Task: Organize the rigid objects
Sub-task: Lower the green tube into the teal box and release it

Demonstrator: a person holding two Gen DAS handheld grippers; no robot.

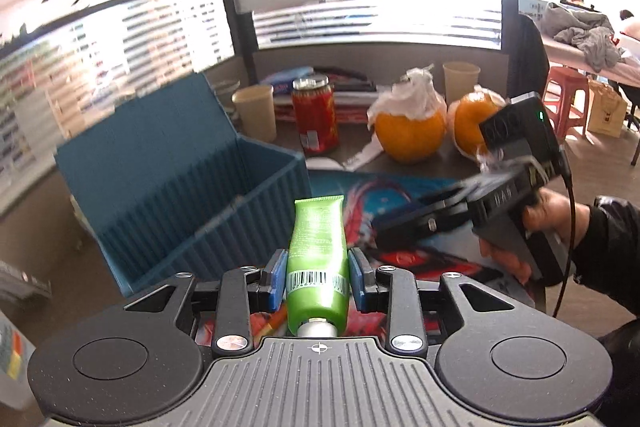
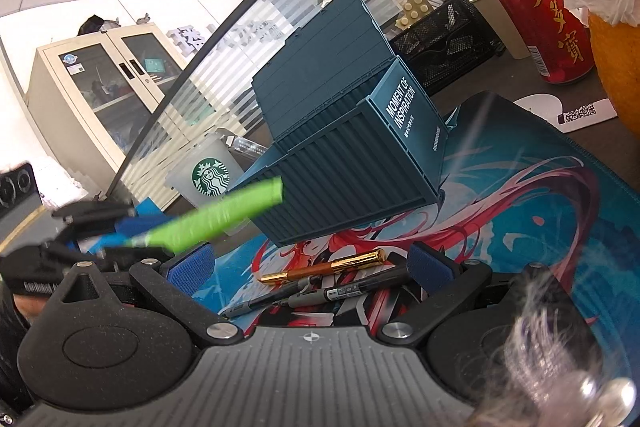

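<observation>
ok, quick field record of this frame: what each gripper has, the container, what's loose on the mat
left gripper: shut on green tube, lifted off the mat
right gripper: open, nothing between the pads
blue container box: lid open
desk mat: gold pen, two dark markers
behind: red can, two oranges

The left tool (image 1: 317, 277) points downward, its blue pads clamped on a green tube (image 1: 318, 251). The right tool (image 2: 312, 269) stands open, nearly level.
</observation>
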